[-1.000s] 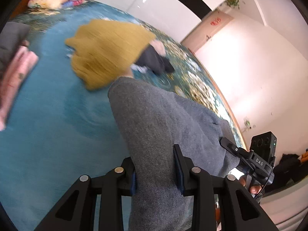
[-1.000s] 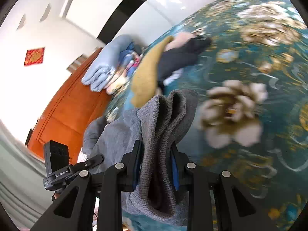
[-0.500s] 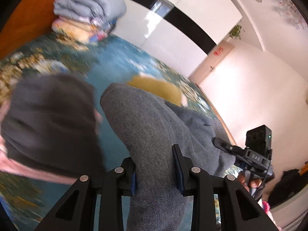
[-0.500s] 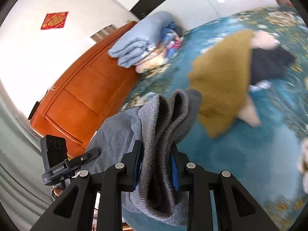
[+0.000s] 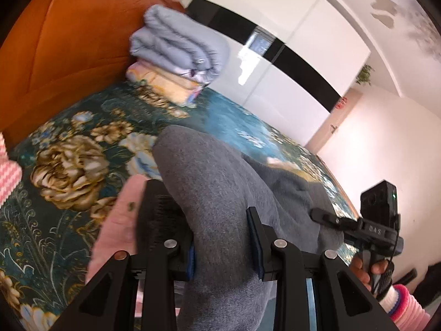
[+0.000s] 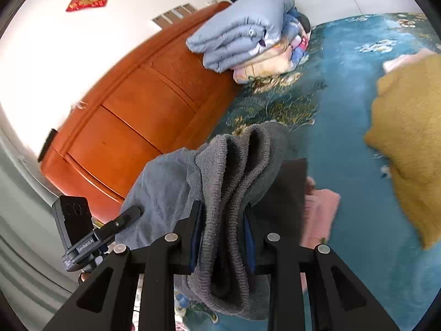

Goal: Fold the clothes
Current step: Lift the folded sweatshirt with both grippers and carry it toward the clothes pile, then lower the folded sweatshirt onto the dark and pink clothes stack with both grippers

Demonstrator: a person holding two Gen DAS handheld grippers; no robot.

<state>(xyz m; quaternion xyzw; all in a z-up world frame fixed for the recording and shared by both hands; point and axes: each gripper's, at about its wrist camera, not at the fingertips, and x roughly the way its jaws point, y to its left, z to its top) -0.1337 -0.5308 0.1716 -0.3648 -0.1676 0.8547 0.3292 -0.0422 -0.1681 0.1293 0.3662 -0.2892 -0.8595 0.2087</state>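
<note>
A folded grey knit garment (image 5: 217, 193) hangs between both grippers above the floral teal bedspread (image 5: 69, 160). My left gripper (image 5: 223, 242) is shut on one end of it. My right gripper (image 6: 223, 234) is shut on the other end, a bunched ribbed edge (image 6: 234, 165). The right gripper also shows in the left wrist view (image 5: 355, 226), and the left gripper in the right wrist view (image 6: 121, 220). Below the garment lie a dark folded item (image 6: 286, 193) and a pink one (image 6: 319, 212).
A stack of folded blue and cream quilts (image 6: 248, 33) lies against the orange wooden headboard (image 6: 132, 104). A mustard sweater (image 6: 408, 143) lies on the bed to the right. A pink checked cloth (image 5: 8, 173) sits at the far left edge.
Both grippers have swung with the grey garment toward the headboard. The mustard sweater has slid out of the left view, and the quilts and headboard have come nearer.
</note>
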